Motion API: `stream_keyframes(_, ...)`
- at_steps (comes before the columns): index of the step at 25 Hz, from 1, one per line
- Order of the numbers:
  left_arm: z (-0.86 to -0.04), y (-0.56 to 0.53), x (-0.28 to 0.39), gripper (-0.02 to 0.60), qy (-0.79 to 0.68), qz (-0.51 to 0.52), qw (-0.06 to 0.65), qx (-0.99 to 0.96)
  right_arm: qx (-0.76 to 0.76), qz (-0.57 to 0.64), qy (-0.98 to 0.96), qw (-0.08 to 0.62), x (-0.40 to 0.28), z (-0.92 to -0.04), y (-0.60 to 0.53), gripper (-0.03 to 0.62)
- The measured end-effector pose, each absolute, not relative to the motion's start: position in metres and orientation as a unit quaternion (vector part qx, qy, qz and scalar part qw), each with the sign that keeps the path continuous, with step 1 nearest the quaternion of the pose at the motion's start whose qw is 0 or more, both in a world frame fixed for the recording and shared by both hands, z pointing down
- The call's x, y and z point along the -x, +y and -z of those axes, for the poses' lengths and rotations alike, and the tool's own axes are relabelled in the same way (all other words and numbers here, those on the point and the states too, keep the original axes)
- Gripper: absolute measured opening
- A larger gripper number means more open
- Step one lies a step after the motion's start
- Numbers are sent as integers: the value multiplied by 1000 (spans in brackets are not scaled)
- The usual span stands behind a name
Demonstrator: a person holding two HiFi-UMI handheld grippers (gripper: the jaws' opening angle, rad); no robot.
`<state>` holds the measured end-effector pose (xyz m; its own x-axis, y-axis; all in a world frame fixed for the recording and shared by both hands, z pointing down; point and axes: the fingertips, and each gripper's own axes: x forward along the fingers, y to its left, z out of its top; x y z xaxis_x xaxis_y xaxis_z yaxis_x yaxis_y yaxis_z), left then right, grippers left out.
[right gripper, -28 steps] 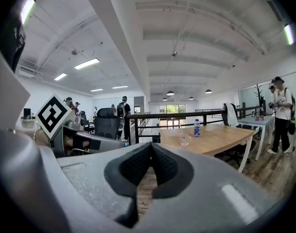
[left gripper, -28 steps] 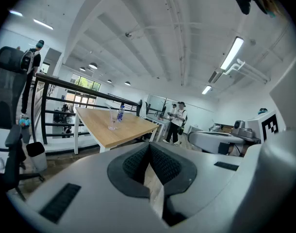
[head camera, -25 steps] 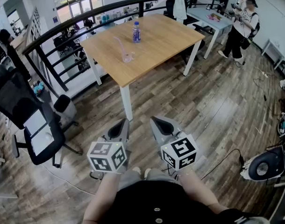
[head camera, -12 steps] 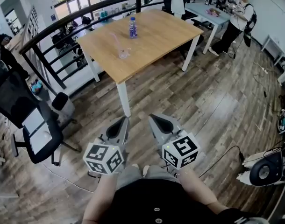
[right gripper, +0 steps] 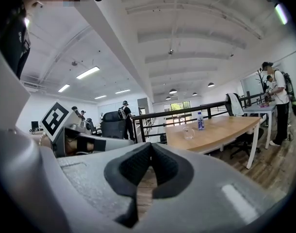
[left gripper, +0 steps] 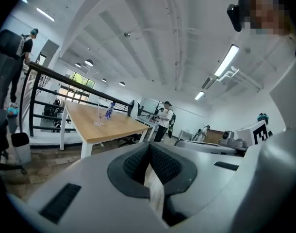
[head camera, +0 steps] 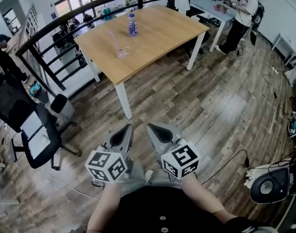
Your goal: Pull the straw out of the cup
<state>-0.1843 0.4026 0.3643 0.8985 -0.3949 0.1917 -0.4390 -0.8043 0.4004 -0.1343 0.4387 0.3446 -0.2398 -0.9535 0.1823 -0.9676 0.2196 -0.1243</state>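
Observation:
A clear cup (head camera: 121, 53) with a thin pink straw (head camera: 113, 39) leaning out of it stands on the wooden table (head camera: 153, 38), far ahead of me. The cup also shows small in the left gripper view (left gripper: 98, 122) and the right gripper view (right gripper: 188, 133). My left gripper (head camera: 126, 130) and right gripper (head camera: 153, 129) are held side by side over the wooden floor, well short of the table. Both are shut with nothing between their jaws, as the left gripper (left gripper: 149, 147) and right gripper (right gripper: 151, 149) also show up close.
A water bottle with a blue label (head camera: 132, 25) stands on the table behind the cup. A black railing (head camera: 65, 21) runs behind the table. An office chair (head camera: 26, 125) sits at the left. A person (head camera: 240, 13) stands by a second table at the far right. Cables lie on the floor at right.
Both grippers have drifted slightly left and lower in the head view. The table has slid toward the upper left of the picture. The jaws stayed shut.

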Motion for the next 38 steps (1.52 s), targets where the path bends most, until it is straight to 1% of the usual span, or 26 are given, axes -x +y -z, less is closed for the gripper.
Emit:
stream_keyframes(10,-382,343,155,12,-226,-53,238,-943,-615,-105,-781,32,108,-357,384,-2)
stream_keyframes(16,-383,253,136,11,-243,-65,212,-944,-637,-85,-764,56,74,-363,301,-2)
stream_keyframes(20,-380,195,127,11,-239,-63,215,-945,-650,-84,-753,53,54,-360,239,-2)
stream_keyframes(25,-378,140,110,12,-213,-74,205,-952,-656,-87,-748,46,48,-358,167,-2)
stream_keyframes(28,-379,107,101,11,-198,-72,204,-956,-666,-72,-741,54,45,-358,133,-2)
stream_keyframes(33,-383,70,88,12,-183,-77,200,-960,-674,-45,-733,84,35,-358,104,-2)
stream_keyframes(38,-397,50,80,12,-176,-84,213,-957,-671,-59,-734,81,28,-366,81,-2)
